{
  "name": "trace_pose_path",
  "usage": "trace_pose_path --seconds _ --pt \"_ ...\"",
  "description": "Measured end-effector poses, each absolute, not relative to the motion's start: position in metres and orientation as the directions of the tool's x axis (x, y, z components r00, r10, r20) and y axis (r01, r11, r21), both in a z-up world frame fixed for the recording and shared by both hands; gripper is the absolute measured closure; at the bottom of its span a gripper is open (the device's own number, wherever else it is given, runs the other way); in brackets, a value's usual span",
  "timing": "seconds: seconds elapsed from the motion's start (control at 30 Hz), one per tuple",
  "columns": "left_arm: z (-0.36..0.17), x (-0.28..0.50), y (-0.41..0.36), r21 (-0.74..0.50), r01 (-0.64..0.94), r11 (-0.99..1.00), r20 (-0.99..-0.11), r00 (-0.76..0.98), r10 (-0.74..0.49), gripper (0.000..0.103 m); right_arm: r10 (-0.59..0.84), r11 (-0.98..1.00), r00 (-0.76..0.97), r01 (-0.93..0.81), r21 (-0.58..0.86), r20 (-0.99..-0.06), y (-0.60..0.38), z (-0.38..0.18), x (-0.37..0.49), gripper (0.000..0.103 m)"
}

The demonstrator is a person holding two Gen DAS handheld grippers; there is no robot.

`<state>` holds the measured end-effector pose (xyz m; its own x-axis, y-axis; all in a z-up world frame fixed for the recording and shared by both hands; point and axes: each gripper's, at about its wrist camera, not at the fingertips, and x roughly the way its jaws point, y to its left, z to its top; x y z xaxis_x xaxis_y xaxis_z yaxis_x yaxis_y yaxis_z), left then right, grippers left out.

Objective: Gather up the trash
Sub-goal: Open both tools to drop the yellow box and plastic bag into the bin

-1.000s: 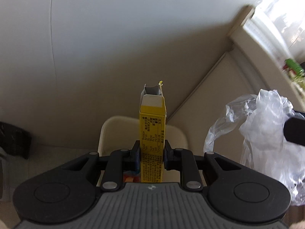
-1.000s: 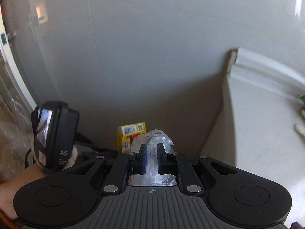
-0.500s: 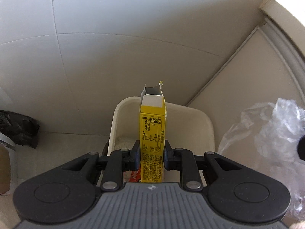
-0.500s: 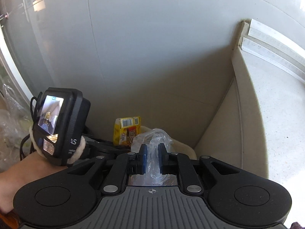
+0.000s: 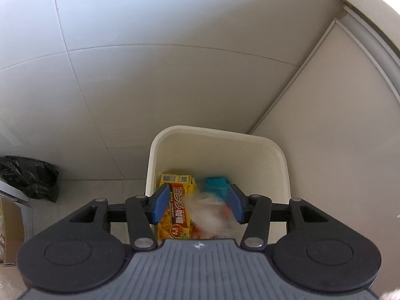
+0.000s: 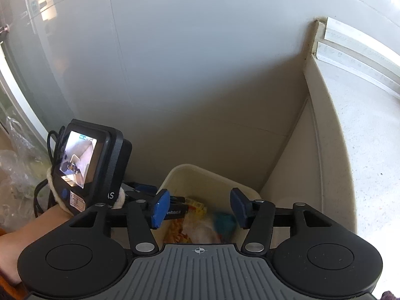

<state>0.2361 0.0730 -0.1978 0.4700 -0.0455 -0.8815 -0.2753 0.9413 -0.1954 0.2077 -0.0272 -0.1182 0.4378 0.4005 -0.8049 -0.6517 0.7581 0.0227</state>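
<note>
both hand-held grippers are held above the cream bin, pointed steeply down into its mouth. the left hand-held gripper is seen with its blue pads apart and nothing pressed between them; its jaws are opening. the right hand-held gripper is likewise spread over the bin, its jaws opening and its pads clear of any object. to the left of the right hand-held gripper, a forearm is seen with a small screen unit strapped at the wrist by a fleecy band, just beside the bin's rim.

inside the bin, the yellow box is lying released below the left pads, with a blurred clear plastic bag beside it and a blue item against the far side. in the right wrist view the same yellow box, the plastic bag and the blue item are seen inside the bin, all blurred.

the bin is set on a pale tiled floor in the corner where a grey wall is met by a cream cabinet panel. a black bag is lying left of the bin. a speckled counter is seen right of the bin.
</note>
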Motion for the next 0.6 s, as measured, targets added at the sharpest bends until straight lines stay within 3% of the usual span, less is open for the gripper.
trace_pose_path --seconds 0.43,0.6 --pt "-0.204 0.235 0.074 -0.191 -0.27 0.944 -0.881 0.472 -0.043 0.049 0.414 0.753 0.427 -0.657 0.04 -0.804 -0.027 -0.117 0.212 0.043" --pt "-0.197 0.231 0.074 -0.186 -0.25 0.95 -0.874 0.484 -0.044 0.039 0.439 0.744 0.422 -0.666 0.058 -0.793 -0.027 -0.108 0.209 0.037"
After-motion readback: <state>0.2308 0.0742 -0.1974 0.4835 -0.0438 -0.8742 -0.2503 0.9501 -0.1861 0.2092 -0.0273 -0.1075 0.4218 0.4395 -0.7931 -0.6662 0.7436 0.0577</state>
